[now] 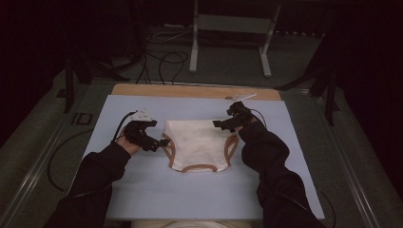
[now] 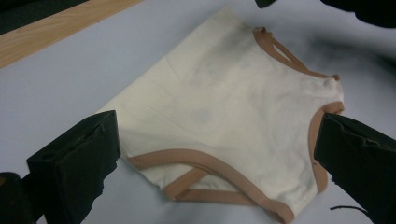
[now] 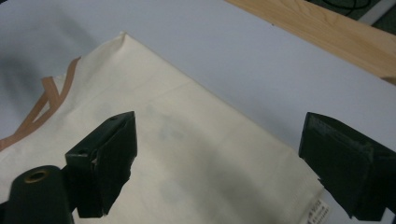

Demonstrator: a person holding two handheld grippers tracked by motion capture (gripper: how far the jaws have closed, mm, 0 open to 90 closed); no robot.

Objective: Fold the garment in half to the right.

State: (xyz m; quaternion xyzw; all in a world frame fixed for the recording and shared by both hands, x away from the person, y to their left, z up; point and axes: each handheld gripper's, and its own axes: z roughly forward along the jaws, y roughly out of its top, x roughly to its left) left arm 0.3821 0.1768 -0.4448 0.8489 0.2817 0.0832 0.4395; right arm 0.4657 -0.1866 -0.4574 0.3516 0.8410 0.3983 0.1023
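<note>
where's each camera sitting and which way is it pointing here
High view: above the person's side, facing forward and down on the table; forearms, left gripper and right gripper flank the folded cream garment.
Left gripper view: rides the left gripper, looking between open jaws across the garment.
Right gripper view: rides the right gripper, open, over the garment.
Shared: all views show the garment.
</note>
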